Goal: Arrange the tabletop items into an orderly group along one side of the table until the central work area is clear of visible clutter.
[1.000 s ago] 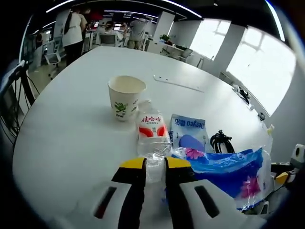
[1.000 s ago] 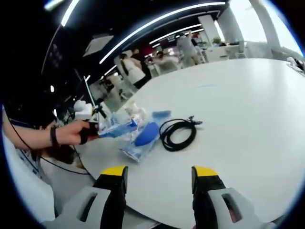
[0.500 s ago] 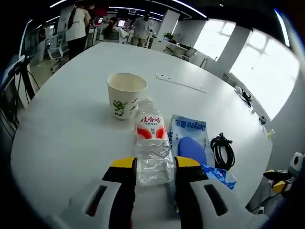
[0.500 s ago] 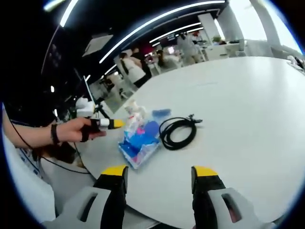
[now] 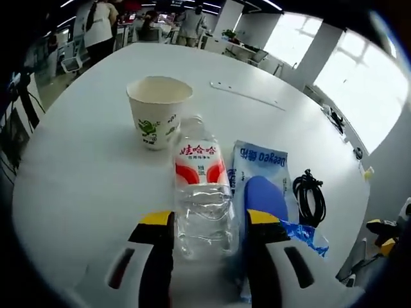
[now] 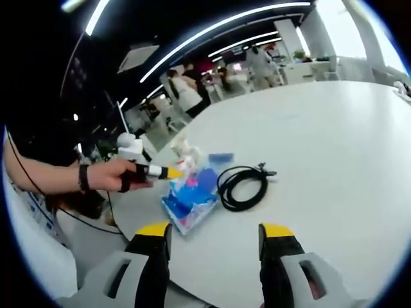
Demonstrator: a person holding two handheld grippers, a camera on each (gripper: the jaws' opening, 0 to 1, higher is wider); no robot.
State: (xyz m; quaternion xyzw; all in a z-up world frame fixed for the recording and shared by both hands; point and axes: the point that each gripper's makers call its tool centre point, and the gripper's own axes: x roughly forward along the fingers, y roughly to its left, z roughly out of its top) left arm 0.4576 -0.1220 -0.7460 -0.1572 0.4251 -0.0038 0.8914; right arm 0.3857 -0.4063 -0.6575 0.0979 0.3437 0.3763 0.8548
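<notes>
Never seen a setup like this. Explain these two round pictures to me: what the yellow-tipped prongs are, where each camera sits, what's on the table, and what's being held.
A person holds a two-jaw gripper in each hand, each carrying a fisheye camera looking along its yellow-tipped jaws. In the left gripper view, the left gripper stands open around a lying clear water bottle, not squeezing it. Past it stands a paper cup; beside the bottle lie a blue wipes pack and a coiled black cable on the white table. In the right gripper view, the right gripper is open and empty.

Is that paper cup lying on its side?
No, the paper cup stands upright on the white table, its open mouth facing up, just beyond the clear plastic bottle.
</notes>
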